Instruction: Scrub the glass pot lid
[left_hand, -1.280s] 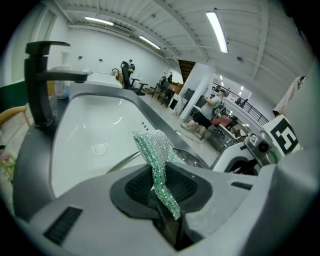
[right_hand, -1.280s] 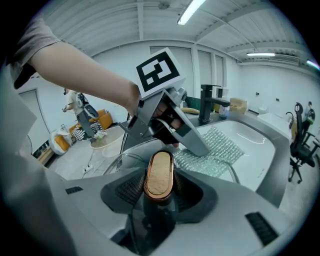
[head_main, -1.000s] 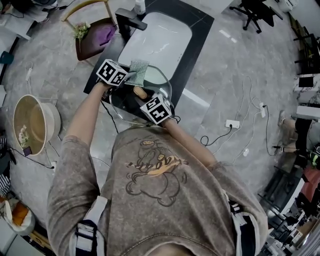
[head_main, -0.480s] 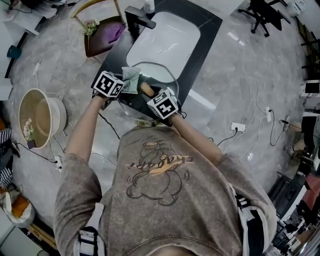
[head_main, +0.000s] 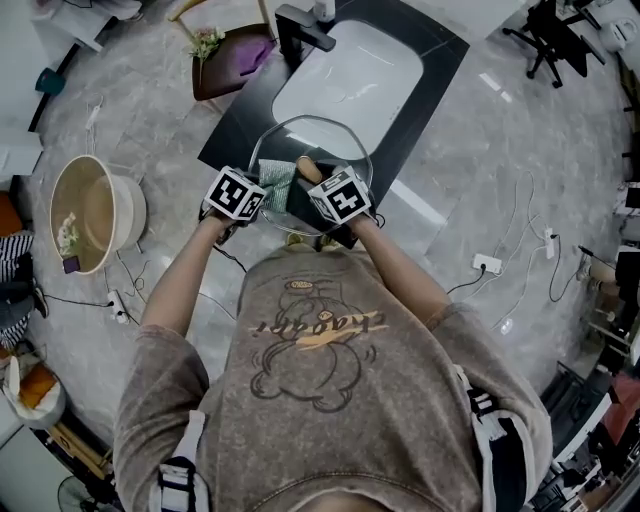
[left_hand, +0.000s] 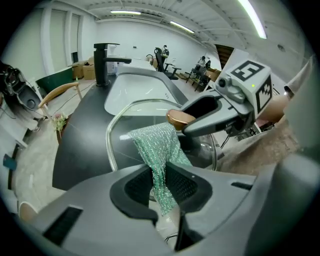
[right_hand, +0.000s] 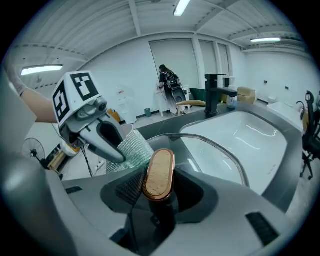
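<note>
The round glass pot lid (head_main: 345, 140) with a metal rim hangs over the dark counter, in front of the white sink. Its wooden, copper-edged handle (right_hand: 159, 173) sits between the jaws of my right gripper (right_hand: 159, 189), which is shut on it. My left gripper (left_hand: 161, 184) is shut on a green mesh scrubbing cloth (left_hand: 158, 150). The cloth lies against the glass next to the handle (left_hand: 180, 118). In the head view the left gripper (head_main: 262, 198) and the right gripper (head_main: 318, 190) are close together at the lid's near edge, with the cloth (head_main: 275, 182) between them.
A black faucet (head_main: 304, 27) stands at the back of the white sink (head_main: 350, 75). A wooden chair with a purple cushion (head_main: 240, 60) is to the left, and a beige tub (head_main: 95, 212) sits on the floor farther left. Cables and sockets lie on the floor at right.
Both grippers, the lid and the cloth have shifted nearer to the person and slightly right. The cloth has slid from the lid's far left to beside the handle.
</note>
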